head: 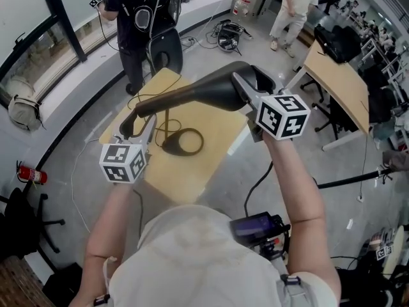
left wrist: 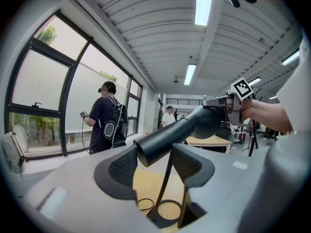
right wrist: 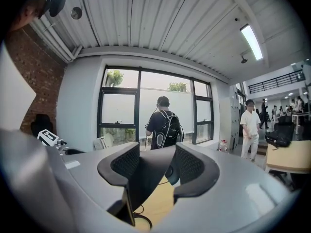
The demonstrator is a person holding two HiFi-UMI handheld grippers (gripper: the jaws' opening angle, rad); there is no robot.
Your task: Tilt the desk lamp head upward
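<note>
A black desk lamp stands on a small wooden table (head: 192,171), its ring base (head: 182,141) flat and its thin stem (left wrist: 165,183) rising. The long lamp head (head: 204,93) lies nearly level above the table. My left gripper (head: 137,125) is shut on the head's narrow end (left wrist: 153,149), which sits between the two pads. My right gripper (head: 250,93) is shut on the wide end (right wrist: 148,178), which fills the gap between its jaws. From the left gripper view, the right gripper's marker cube (left wrist: 241,88) shows at the far end of the head.
A person in black with a backpack (head: 137,18) stands beyond the table by the windows. Another person in white (head: 291,5) is farther back. A larger wooden desk (head: 339,75) stands at right. A cord loops on the small table (head: 163,130); a fire extinguisher (head: 32,174) lies at left.
</note>
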